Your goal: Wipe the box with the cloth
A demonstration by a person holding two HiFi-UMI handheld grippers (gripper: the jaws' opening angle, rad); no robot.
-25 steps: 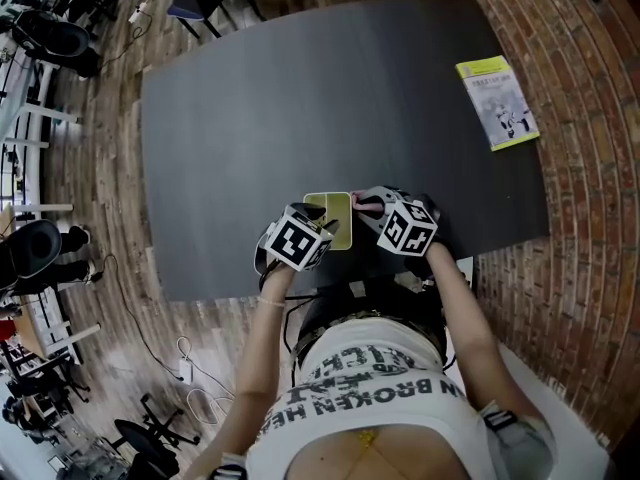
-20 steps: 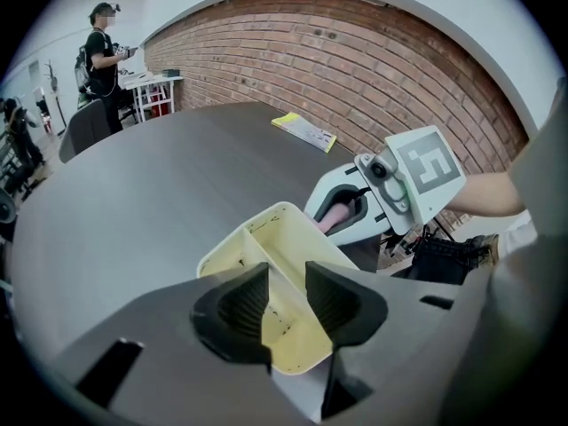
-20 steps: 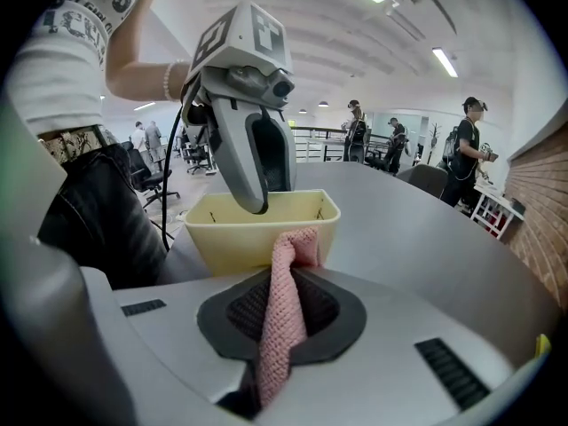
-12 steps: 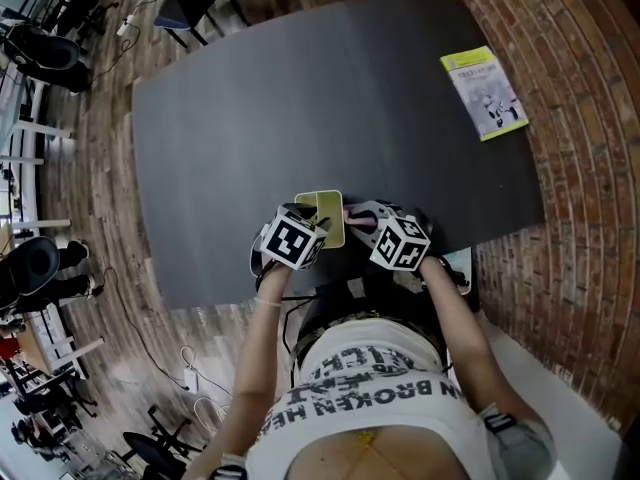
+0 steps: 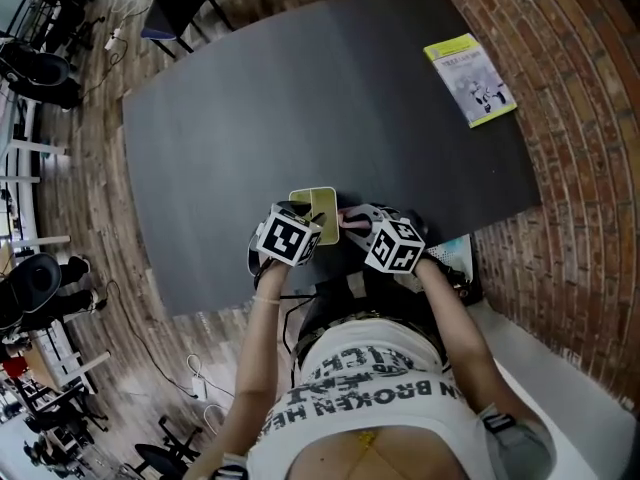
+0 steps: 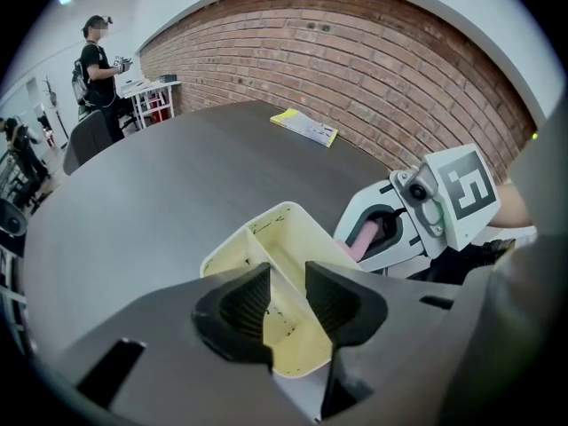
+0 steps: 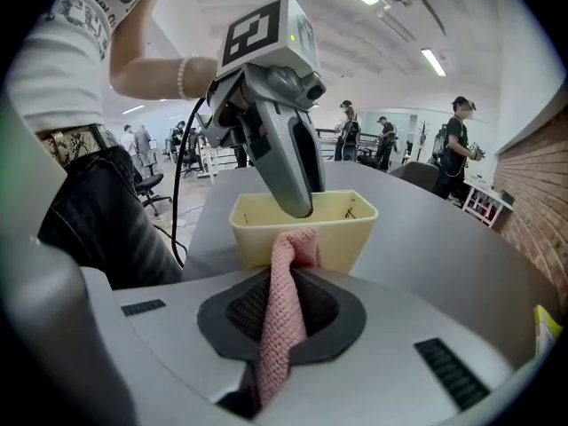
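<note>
nearest, the right gripper [image 7: 282, 316] stays clamped on the pink knitted cloth [image 7: 290, 260]. it has drawn the cloth's tip nearer along the right outer wall of the pale yellow divided plastic box [image 7: 253, 236], which i judge to be a wiping stroke. the left gripper [image 6: 286, 302] has kept still, jaws pinching a box wall. the box sits by the near edge of the dark grey table [image 5: 300, 98]. other sides likely remain.

Head view's up top, looking steeply down on the table [image 5: 300, 98]. Gripper views sit close behind their jaws — left one faces the brick wall [image 6: 373, 51], right one the open room. All three share the yellow box [image 5: 322, 204].
</note>
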